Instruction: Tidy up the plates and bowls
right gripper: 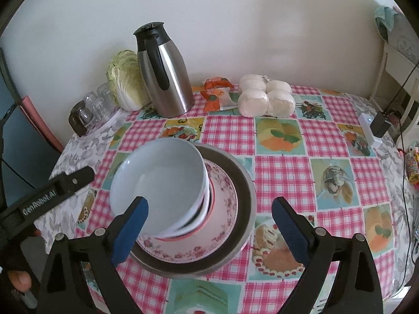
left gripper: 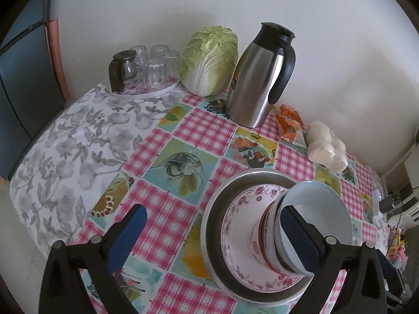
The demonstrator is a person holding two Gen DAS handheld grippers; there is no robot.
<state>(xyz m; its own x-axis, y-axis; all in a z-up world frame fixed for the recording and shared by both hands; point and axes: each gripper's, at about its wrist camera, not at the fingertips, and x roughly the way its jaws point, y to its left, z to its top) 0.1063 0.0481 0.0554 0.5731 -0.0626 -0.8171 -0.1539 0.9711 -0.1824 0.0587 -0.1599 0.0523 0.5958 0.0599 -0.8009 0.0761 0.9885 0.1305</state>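
Steel thermos (right gripper: pixel 165 73) beside cabbage (left gripper: pixel 209 60); upturned glasses (left gripper: pixel 157 65) on tray; bagged buns (right gripper: pixel 265 98), possibly 4.

- Soft, even daylight; faint shadows on the white wall (left gripper: pixel 262 0).
- Glare streaks the steel thermos jug (right gripper: pixel 167 78) (mild highlights).
- Fisheye bends edges, corners black.
- The stacked white bowls (right gripper: pixel 159 191) are slightly blurred.

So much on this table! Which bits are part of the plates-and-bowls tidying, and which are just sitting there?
Part of the job:
- white bowl topping the nested bowls
- floral plate under them
- metal pan at the bottom
- left gripper and right gripper, both open

Just lying about:
- steel jug
- cabbage
- glasses
- white buns
- orange packet
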